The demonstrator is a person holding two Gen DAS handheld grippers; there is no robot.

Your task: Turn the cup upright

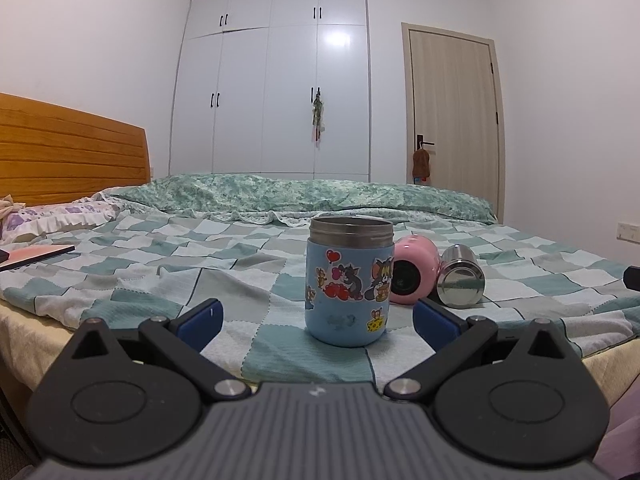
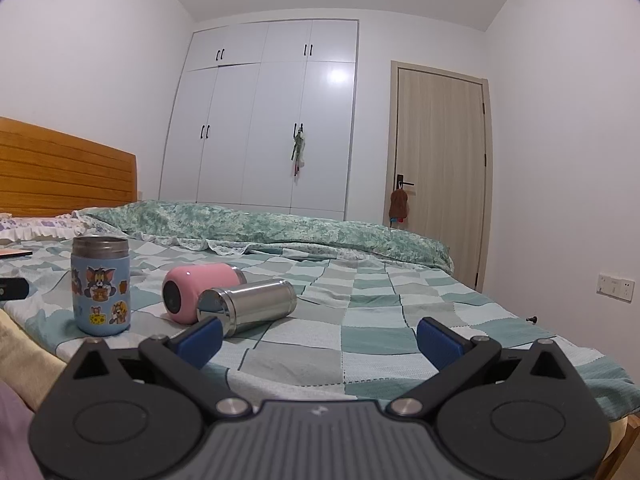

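Note:
A blue cartoon-sticker cup (image 1: pixel 347 282) stands upright on the checked bedspread (image 1: pixel 168 256), steel rim up; it also shows in the right wrist view (image 2: pixel 101 286). A pink cup (image 1: pixel 412 274) lies on its side behind it to the right, also in the right wrist view (image 2: pixel 196 290). A steel cup (image 1: pixel 460 280) lies on its side beside the pink one, base toward me, also in the right wrist view (image 2: pixel 248 306). My left gripper (image 1: pixel 318 318) is open, just short of the blue cup. My right gripper (image 2: pixel 320 340) is open and empty, right of the steel cup.
A wooden headboard (image 1: pixel 68 152) and pillows are at the left. A folded green quilt (image 1: pixel 320 196) lies along the far side of the bed. A flat pink book (image 1: pixel 36 258) lies at the left. The other gripper's dark tip shows at the left edge (image 2: pixel 12 288).

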